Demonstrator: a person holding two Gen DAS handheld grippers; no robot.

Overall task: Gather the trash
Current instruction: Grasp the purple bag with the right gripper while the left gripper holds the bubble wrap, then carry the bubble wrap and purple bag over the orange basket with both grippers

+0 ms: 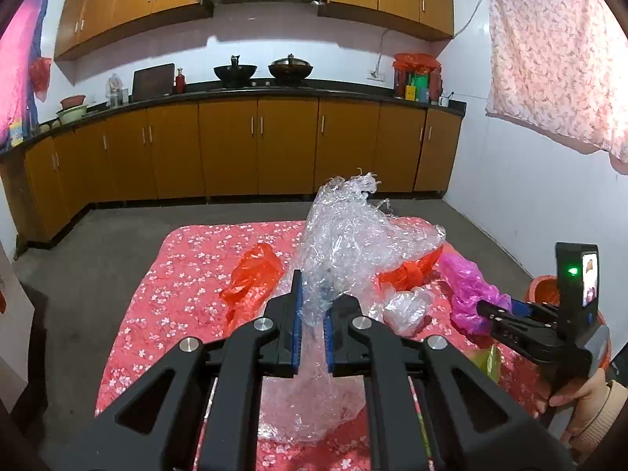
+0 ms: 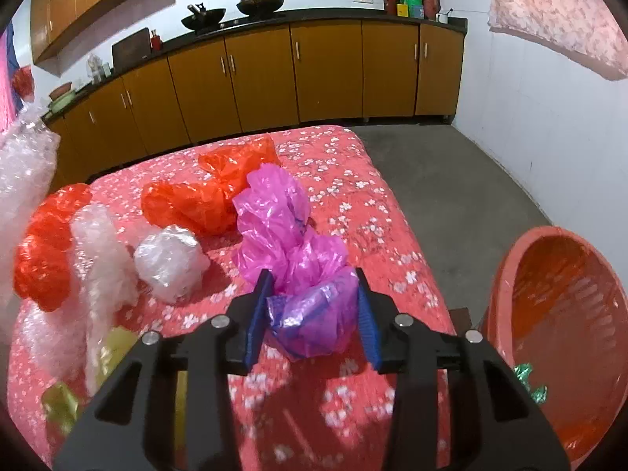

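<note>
My left gripper (image 1: 312,306) is shut on a large clear crumpled plastic sheet (image 1: 353,235) and holds it up above the red floral table (image 1: 176,274). My right gripper (image 2: 312,290) has its jaws around the near end of a pink-purple plastic bag (image 2: 282,219) that lies on the table (image 2: 353,204); the pads touch it on both sides. In the left wrist view the right gripper (image 1: 486,308) is at the right, against the pink bag (image 1: 467,286). Orange-red bags (image 2: 204,196) (image 1: 251,278) and a clear plastic ball (image 2: 168,263) lie on the table.
An orange basin (image 2: 569,314) with a bit of green foil stands right of the table, below its edge. More clear and red plastic and yellow-green scraps (image 2: 62,404) lie at the table's left. Kitchen cabinets (image 1: 255,149) line the far wall.
</note>
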